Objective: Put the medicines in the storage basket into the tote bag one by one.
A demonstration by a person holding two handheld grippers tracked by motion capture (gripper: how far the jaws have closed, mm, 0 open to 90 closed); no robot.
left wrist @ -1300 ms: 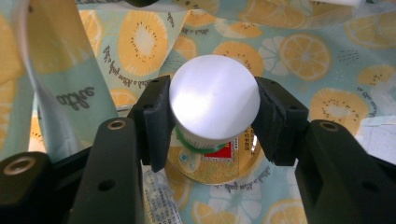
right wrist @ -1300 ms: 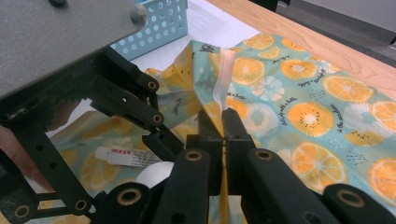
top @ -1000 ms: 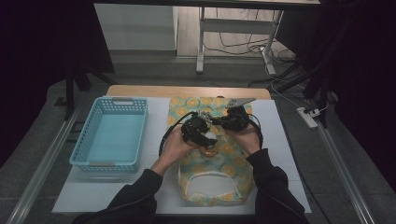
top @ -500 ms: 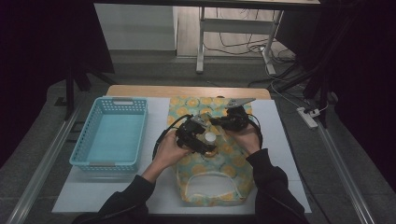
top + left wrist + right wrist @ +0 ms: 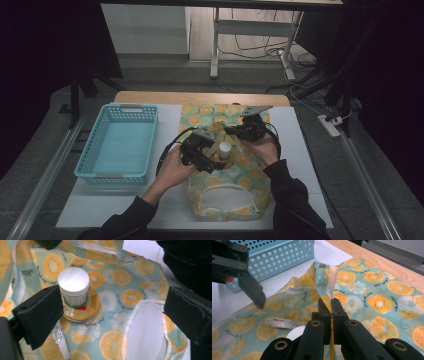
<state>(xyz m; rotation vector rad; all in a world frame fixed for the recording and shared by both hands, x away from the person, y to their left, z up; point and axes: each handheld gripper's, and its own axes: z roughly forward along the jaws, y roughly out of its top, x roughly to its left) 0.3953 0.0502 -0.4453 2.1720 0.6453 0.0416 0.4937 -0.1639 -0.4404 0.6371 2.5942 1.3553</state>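
Since the earlier frames my left hand-held gripper (image 5: pixel 212 161) has moved a little down and toward me, and now its jaws stand wide open on both sides of the bottle (image 5: pixel 74 292). One jaw is just beside the bottle, the other is well apart from it; neither jaw presses it yet. The bottle stands upright on the bag (image 5: pixel 248 180), with its white cap (image 5: pixel 73 281) on top, about in the middle of the fruit-print cloth. A small tube (image 5: pixel 283 323) lies flat on the bag just beside the bottle.

My right hand-held gripper (image 5: pixel 331 305) is closed on the edge of the bag and holds this edge lifted, so the cloth rises in a fold above the worktop (image 5: pixel 171 114).

I judge the work is at an early stage. What is done: the bag is held up on one side, and the left hand-held gripper is placed around the bottle. What is left: to close on the bottle, to lift it, and to bring it away. The basket (image 5: pixel 141 112) at my left has nothing in it, so it may be where the bottle and the tube must go, but I cannot be sure of that.
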